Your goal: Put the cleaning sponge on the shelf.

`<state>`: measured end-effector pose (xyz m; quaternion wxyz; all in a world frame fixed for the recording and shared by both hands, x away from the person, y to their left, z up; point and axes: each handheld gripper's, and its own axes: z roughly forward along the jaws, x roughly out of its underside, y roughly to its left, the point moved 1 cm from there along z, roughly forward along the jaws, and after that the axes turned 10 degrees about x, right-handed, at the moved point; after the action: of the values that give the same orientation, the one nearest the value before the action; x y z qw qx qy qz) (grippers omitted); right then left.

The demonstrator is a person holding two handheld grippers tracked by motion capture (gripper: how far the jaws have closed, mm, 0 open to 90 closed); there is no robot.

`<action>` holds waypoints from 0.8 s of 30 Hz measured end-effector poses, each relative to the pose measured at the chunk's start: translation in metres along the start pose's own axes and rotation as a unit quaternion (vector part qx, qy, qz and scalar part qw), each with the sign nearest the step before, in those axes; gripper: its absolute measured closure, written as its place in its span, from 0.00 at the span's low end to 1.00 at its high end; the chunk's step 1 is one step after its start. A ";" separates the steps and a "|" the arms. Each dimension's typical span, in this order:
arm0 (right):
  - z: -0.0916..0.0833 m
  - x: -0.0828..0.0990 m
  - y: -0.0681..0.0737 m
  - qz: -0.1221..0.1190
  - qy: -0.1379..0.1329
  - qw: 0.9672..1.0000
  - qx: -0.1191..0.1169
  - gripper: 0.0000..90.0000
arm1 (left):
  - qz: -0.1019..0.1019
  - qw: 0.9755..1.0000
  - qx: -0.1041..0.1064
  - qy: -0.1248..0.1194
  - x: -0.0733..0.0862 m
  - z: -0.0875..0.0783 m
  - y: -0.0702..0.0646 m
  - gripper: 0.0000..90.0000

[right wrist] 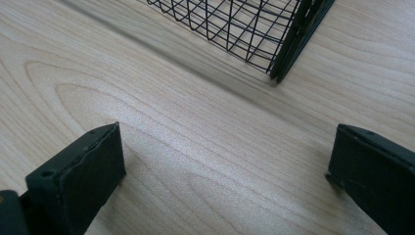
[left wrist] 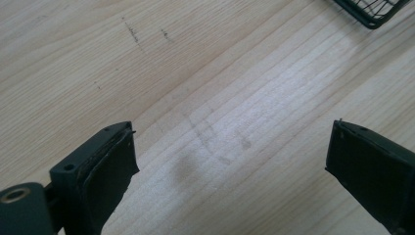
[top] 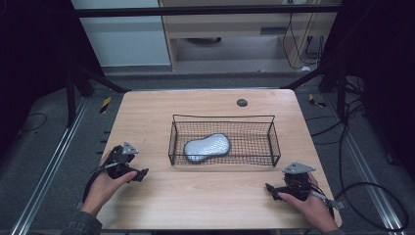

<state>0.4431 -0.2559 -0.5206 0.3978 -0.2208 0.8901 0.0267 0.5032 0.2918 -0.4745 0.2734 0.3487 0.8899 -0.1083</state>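
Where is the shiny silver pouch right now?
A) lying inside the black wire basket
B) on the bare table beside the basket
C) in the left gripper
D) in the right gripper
A: in the high view the silver pouch lies flat on the floor of the black wire basket, while the left gripper and right gripper rest on the table with open, empty jaws.

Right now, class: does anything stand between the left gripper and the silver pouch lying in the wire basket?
Yes. The basket's near mesh wall stands between the left gripper and the silver pouch. The bare table between gripper and basket holds nothing. The basket is open on top, so reaching over the wall looks possible.
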 end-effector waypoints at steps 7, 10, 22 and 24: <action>0.000 0.000 0.000 0.000 0.000 1.000 0.000 0.00 | -0.021 0.999 0.001 -0.030 0.001 0.012 0.012 0.04; 0.000 0.000 0.000 0.000 0.000 1.000 0.000 0.00 | -0.031 0.999 0.001 -0.036 0.001 0.017 0.017 0.04; 0.000 0.000 0.000 0.000 0.000 1.000 0.000 0.00 | -0.047 0.998 0.006 -0.047 0.001 0.035 0.024 0.03; 0.000 0.000 0.000 0.000 0.000 1.000 0.000 0.00 | -0.052 0.997 0.010 -0.053 0.002 0.037 0.026 0.02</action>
<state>0.4431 -0.2559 -0.5205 0.3978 -0.2204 0.8902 0.0268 0.5345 0.2976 -0.5060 0.3108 0.2988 0.8898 -0.1500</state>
